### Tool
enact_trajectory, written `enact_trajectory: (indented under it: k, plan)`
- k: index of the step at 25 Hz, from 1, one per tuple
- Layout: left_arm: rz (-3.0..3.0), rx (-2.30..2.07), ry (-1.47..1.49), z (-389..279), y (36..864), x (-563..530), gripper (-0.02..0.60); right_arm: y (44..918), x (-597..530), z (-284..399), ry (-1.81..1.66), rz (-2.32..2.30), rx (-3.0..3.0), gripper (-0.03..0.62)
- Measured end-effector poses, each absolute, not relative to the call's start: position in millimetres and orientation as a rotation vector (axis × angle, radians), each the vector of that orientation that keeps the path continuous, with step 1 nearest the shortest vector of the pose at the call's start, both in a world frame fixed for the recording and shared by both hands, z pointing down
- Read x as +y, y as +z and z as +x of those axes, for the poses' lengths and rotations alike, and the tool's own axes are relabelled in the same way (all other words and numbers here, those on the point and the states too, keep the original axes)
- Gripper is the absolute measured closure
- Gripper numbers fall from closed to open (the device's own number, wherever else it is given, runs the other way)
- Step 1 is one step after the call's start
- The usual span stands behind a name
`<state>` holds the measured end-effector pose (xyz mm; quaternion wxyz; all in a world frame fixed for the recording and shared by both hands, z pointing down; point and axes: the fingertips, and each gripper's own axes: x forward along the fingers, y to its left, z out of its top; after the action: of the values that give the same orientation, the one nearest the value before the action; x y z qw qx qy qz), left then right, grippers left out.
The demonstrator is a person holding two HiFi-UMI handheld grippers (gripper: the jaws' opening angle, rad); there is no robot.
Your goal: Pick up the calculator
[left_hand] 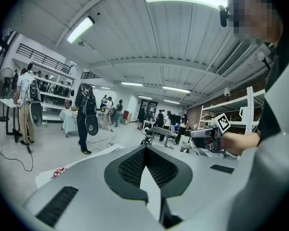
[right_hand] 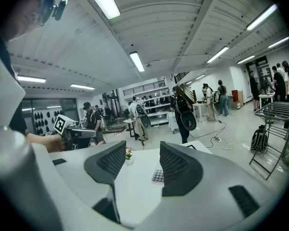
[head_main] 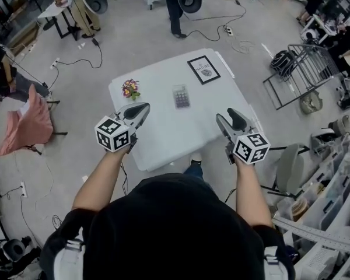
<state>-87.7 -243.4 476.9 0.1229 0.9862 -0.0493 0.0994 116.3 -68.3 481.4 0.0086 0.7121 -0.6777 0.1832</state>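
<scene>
Starting at the right gripper (right_hand: 142, 146): spread wide, clasping nothing, dark ribbed pads facing each other across a clear gap. Looking through that gap in its own view: the calculator (right_hand: 157, 176) ahead and just toward the right-hand jaw, well apart from both tips. Over to the left gripper (left_hand: 145, 149): pinched together at the tips, nothing caught between, aimed out across the room rather than down at the table. From the head view: both tools hovering over the near edge of the white table (head_main: 163, 130), right gripper (head_main: 230, 116) near the right corner, left gripper (head_main: 141, 108) near the left. Calculator (head_main: 181, 96) lying flat near the middle of the tabletop, ahead of and between the two; seen from the right, forward and to the left. Long axis pointing roughly away from the person, so short sides nearest and farthest. Similar reach for either hand, though probably better taken by the right one, already spread and lined up. Thin, rigid, grey slab with rows of small raised keys; likely needs a pinch across its narrow width. Further out: a small bunch of flowers (head_main: 130, 89) at the left edge and a dark picture frame (head_main: 203, 69) at the far side.
</scene>
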Motion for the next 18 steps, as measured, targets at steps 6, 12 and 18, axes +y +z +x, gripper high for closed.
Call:
enact_trajectory:
  k: [6, 12, 18]
  plan:
    - [2.86, -0.234, 0.298, -41.8, 479.6, -266.4, 0.566, 484.4, -106.6, 172.6, 0.58, 2.156, -2.182, 0.362]
    - [2.835, -0.354, 0.317, 2.7, 484.0, -266.3, 0.566, 499.8, -134.7, 225.7, 0.623, 2.032, -2.282, 0.364]
    - [2.808, -0.447, 0.32, 45.0, 486.3, -267.4, 0.566, 503.0, -154.5, 276.5, 0.638, 1.937, -2.343, 0.364]
